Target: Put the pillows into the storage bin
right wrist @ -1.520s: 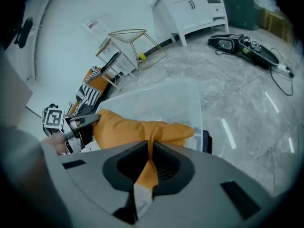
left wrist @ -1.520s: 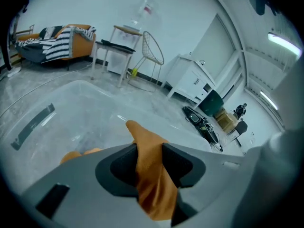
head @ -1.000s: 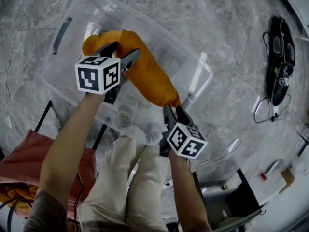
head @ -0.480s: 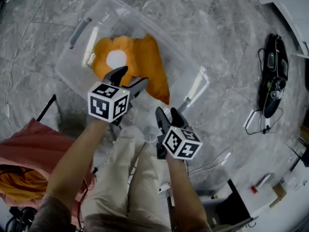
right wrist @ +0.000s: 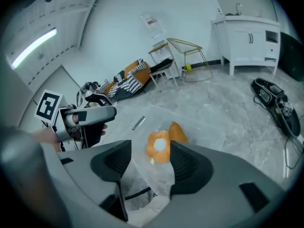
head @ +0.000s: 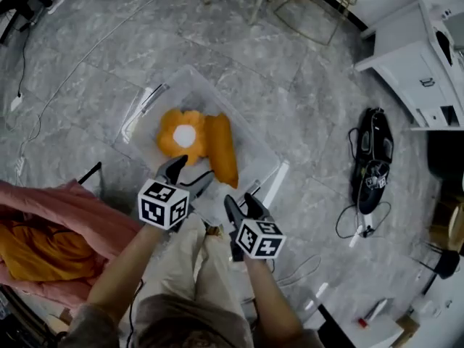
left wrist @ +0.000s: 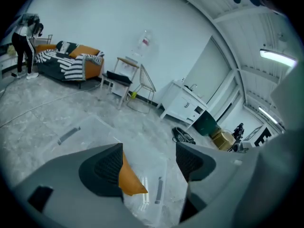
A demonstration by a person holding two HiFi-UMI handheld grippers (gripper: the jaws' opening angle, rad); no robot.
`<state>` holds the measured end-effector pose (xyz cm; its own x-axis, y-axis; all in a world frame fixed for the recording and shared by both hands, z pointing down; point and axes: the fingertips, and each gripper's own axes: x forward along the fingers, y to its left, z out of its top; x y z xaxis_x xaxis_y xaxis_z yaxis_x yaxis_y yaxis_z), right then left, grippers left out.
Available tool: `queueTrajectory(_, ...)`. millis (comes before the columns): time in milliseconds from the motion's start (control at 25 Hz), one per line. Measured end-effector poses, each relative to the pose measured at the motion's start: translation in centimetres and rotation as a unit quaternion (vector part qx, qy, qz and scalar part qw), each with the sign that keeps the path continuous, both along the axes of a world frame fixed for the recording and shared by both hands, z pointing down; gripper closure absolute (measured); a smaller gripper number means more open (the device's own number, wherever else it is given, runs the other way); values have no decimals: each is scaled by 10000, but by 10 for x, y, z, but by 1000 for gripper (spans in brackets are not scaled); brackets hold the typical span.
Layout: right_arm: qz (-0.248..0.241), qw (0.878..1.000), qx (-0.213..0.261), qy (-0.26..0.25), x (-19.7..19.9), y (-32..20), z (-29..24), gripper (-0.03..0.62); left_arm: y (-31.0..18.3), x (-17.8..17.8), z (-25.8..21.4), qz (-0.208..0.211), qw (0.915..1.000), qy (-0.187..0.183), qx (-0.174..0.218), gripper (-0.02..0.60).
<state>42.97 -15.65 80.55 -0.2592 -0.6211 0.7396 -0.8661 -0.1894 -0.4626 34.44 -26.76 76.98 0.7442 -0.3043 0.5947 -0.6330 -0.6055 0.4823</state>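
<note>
Two orange pillows lie inside the bin (head: 143, 109): the flower pillow (head: 181, 135) flat toward the far side, and the long pillow (head: 222, 151) touching it, its tip pointing at the near wall. My left tongs (head: 190, 175) hang over the near rim, jaws wide and empty; the long pillow's corner shows past one pad but sits well below it. My right tongs (head: 243, 206) hang just beside them, jaws wide after having just been opening, nothing between them. At my left an orange bundle (head: 32, 245), probably another pillow, rests on a pink cloth (head: 80, 212). Hazards, as I judge them: a grip on that bundle may pinch the cloth as well and drag it to the bin; the clear walls are hard to see, so a lowered jaw may strike the rim and shove the light bin aside; a further pillow dropped on the long pillow's raised tip may slide over the near wall to the floor
</note>
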Motion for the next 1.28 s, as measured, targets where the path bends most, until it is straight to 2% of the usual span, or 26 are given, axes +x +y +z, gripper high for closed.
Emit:
queueTrajectory(200,-420,9977,493,190,-11,8,-115,335,24,-30,-128,-292,9983,161,481,249)
queueTrajectory(400,-883,9908,1003,225,-29,24,-213,335,60,-61,-229,-586,9939,264,902,250)
queueTrajectory(600,-1700,9749,1388,382,-59,68,-283,335,116,-111,-301,-1177,9858,249,1169,250)
queueTrajectory(760,-2259,9599,1645,247,-94,86,-318,335,158,-164,-338,-1863,9725,189,1386,250)
queueTrajectory(880,-2781,9435,1802,84,-140,95,-334,334,194,-218,-352,-2444,9587,97,1450,249)
queueTrajectory(1000,-3330,9234,1906,-96,-190,98,-346,334,227,-276,-364,-3103,9393,-4,1464,250)
queueTrajectory(1200,-4204,8866,1877,-441,-284,106,-355,334,279,-382,-377,-4208,8946,-211,1488,249)
queueTrajectory(1280,-4560,8684,1877,-513,-330,111,-358,334,300,-424,-380,-4571,8760,-265,1516,249)
